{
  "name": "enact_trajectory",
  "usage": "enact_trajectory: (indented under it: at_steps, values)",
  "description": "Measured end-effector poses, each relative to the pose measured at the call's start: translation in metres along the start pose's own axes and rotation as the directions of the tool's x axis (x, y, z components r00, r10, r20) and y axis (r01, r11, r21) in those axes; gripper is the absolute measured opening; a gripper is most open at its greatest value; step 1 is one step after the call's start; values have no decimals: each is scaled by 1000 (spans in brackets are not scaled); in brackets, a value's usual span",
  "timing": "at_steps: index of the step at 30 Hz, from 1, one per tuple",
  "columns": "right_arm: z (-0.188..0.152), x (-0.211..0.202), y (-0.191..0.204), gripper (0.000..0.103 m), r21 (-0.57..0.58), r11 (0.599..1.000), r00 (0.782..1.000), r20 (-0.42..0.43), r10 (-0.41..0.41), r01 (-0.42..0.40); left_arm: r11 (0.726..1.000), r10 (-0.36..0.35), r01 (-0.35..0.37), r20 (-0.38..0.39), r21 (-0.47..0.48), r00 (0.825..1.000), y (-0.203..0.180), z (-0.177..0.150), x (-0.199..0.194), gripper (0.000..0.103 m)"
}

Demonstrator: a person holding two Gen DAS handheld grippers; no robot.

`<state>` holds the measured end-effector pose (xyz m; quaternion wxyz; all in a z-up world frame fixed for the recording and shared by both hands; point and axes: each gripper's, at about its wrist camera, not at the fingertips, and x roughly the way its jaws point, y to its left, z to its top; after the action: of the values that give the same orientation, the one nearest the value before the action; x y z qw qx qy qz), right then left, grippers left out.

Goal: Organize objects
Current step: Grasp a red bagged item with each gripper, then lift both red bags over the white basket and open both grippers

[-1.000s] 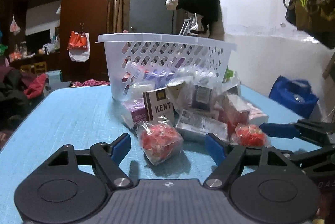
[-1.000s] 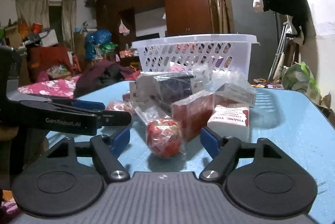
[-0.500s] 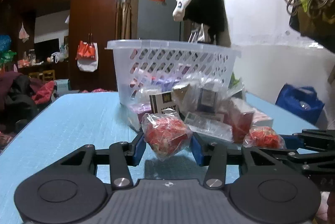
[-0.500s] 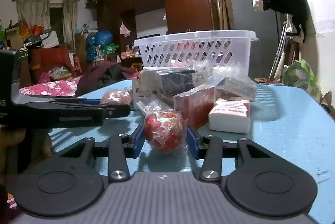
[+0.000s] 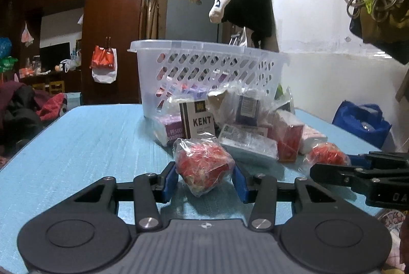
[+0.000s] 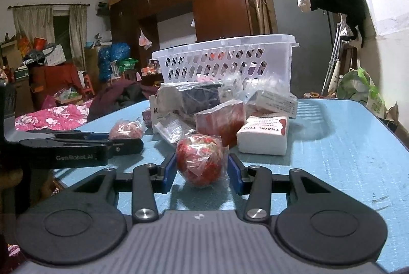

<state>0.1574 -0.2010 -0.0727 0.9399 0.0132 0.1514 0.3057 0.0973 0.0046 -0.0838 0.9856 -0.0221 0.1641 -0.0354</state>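
Observation:
My left gripper (image 5: pixel 204 178) is shut on a red ball wrapped in clear plastic (image 5: pixel 203 165), held just over the blue table (image 5: pixel 76 146). My right gripper (image 6: pixel 202 173) is shut on a second wrapped red ball (image 6: pixel 200 162). Each gripper shows in the other's view: the right gripper (image 5: pixel 358 171) at the right, the left gripper (image 6: pixel 81 146) at the left. A white slotted basket (image 5: pixel 204 69) stands behind a pile of packets; it also shows in the right wrist view (image 6: pixel 225 59).
The pile holds a KENT box (image 5: pixel 198 120), a red box (image 6: pixel 221 121), a white "THANK YOU" pack (image 6: pixel 263 137) and clear-wrapped packets. A blue bag (image 5: pixel 363 120) sits beyond the table's right edge. Clothes hang on the wall behind.
Both grippers went from wide open around their balls to shut on them. Both have since risen slightly with the balls in them.

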Motion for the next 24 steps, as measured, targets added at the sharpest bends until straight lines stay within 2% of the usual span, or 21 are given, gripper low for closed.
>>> enact_trajectory:
  at_steps: [10, 16, 18, 21, 24]
  values:
    - [1, -4, -4, 47, 13, 1000, 1000, 18, 10, -10, 1000, -5, 5, 5, -13, 1000, 3, -3, -4, 50]
    - [16, -9, -10, 47, 34, 998, 997, 55, 50, -52, 999, -35, 37, 56, -30, 998, 9, 13, -13, 50]
    - [38, -10, -11, 47, 21, 998, 994, 88, 65, -67, 999, -34, 35, 93, -9, 995, 11, 35, -9, 50]
    - [94, 3, -17, 47, 1, 993, 984, 137, 115, -116, 1000, -7, 2, 172, 29, 985, 14, 89, 4, 50]
    - [152, 33, -14, 47, -92, 995, 987, 148, 59, -46, 999, 14, -22, 182, 42, 983, 18, 146, 34, 50]
